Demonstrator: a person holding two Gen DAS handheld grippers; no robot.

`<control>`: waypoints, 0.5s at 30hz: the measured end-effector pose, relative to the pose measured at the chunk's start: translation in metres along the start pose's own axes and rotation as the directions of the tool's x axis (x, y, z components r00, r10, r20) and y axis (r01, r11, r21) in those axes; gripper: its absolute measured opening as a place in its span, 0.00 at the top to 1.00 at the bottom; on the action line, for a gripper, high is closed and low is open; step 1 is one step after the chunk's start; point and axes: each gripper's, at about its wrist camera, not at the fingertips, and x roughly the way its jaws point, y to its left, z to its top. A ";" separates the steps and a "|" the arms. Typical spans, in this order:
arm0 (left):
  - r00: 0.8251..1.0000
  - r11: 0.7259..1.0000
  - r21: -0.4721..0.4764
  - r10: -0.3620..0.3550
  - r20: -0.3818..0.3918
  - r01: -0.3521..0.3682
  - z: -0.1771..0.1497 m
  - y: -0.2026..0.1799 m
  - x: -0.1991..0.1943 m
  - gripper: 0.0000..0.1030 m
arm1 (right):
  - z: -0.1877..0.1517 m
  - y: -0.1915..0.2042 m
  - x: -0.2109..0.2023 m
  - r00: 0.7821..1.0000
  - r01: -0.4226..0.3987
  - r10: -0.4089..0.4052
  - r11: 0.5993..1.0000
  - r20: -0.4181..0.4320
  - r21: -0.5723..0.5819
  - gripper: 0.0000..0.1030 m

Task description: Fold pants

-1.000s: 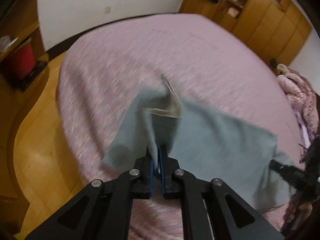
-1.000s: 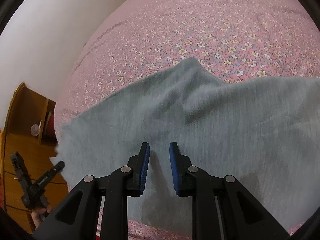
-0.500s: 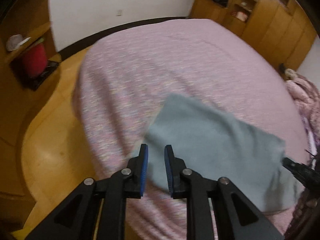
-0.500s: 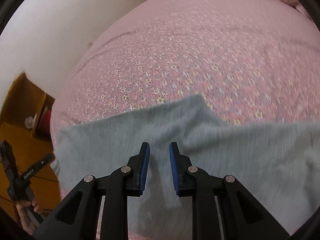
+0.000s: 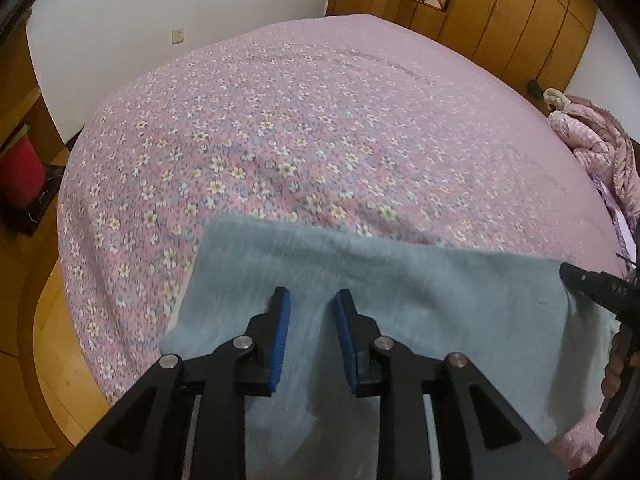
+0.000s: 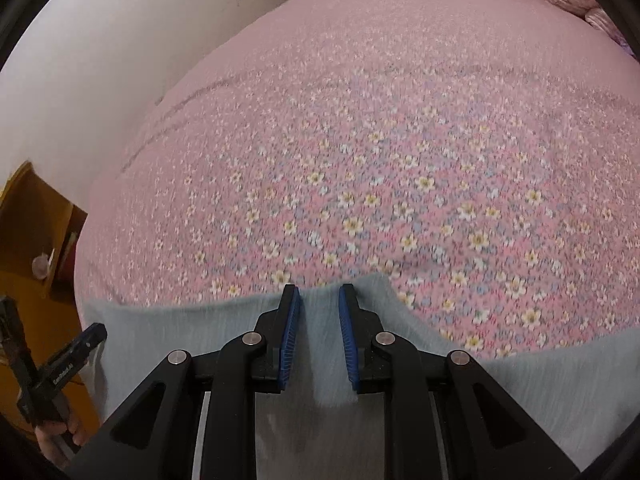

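Note:
The grey-blue pants (image 5: 420, 292) lie folded flat near the front edge of the bed (image 5: 320, 120) with its pink flowered cover. My left gripper (image 5: 310, 300) is open and empty above the left part of the pants. My right gripper (image 6: 319, 294) is open and empty above the pants' far edge (image 6: 520, 380). The right gripper's tip also shows in the left wrist view (image 5: 592, 286) at the pants' right end. The left gripper shows in the right wrist view (image 6: 60, 368) at the pants' left end.
A pink quilted bundle (image 5: 600, 152) lies on the bed's right side. Wooden wardrobes (image 5: 500, 12) stand behind the bed. A wooden floor (image 5: 52, 360) and a shelf with a red item (image 5: 18, 172) are to the left. A white wall (image 6: 100, 60) runs along the bed.
The left gripper let go of the pants and opened. The pants dropped flat onto the bed. Both grippers drew back toward the front edge.

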 end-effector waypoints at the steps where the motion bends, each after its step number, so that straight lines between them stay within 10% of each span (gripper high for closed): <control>1: 1.000 1.000 -0.001 0.003 0.001 -0.003 0.000 0.000 0.001 0.75 | -0.001 -0.002 -0.003 1.000 -0.005 0.005 1.000 -0.004 0.013 0.79; 15: 1.000 1.000 -0.016 0.008 -0.016 -0.008 -0.009 -0.005 -0.013 0.57 | -0.073 -0.072 -0.110 0.976 0.217 -0.216 0.975 0.035 -0.036 0.66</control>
